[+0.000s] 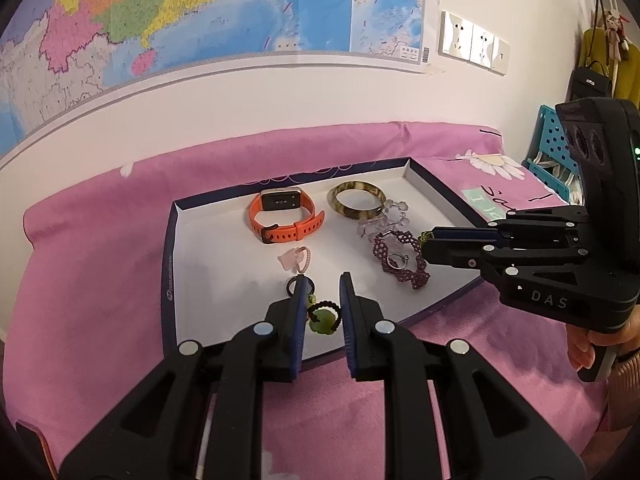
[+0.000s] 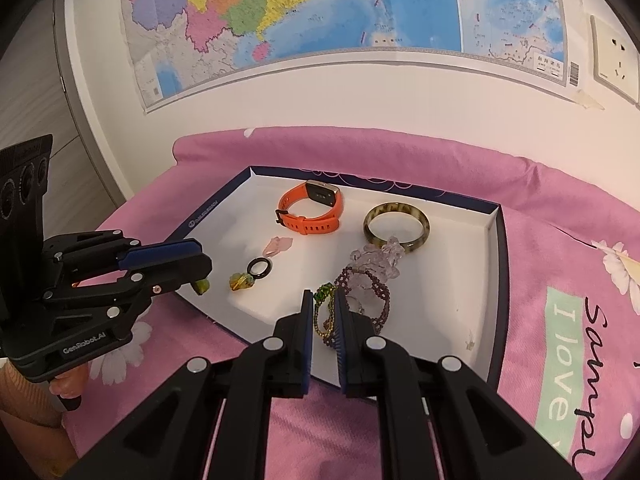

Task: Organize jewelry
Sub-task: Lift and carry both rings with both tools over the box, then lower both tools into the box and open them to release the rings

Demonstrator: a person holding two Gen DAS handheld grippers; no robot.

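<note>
A white tray with a navy rim (image 1: pixel 170 264) (image 2: pixel 496 280) holds an orange watch (image 1: pixel 284 216) (image 2: pixel 312 212), a brown bangle (image 1: pixel 356 200) (image 2: pixel 396 226), a clear crystal bracelet (image 1: pixel 384 216) (image 2: pixel 376 258), a purple beaded bracelet (image 1: pixel 400 256) (image 2: pixel 360 284), a pink ring (image 1: pixel 298 258) (image 2: pixel 278 246) and a black ring (image 1: pixel 294 286) (image 2: pixel 262 269). My left gripper (image 1: pixel 324 280) (image 2: pixel 204 264) is shut on a dark beaded ring with a green stone (image 1: pixel 322 320) (image 2: pixel 202 287) over the tray's near left part. My right gripper (image 2: pixel 322 294) (image 1: pixel 424 244) is shut on a green and gold beaded ring (image 2: pixel 324 312) (image 1: pixel 425 236) above the purple bracelet.
The tray lies on a pink flowered cloth (image 1: pixel 100 240) (image 2: pixel 560 240) against a white wall with a map (image 1: pixel 200 20). A small amber heart (image 2: pixel 240 282) sits beside the black ring. A blue perforated basket (image 1: pixel 548 140) and hanging bags (image 1: pixel 600 68) stand at the right.
</note>
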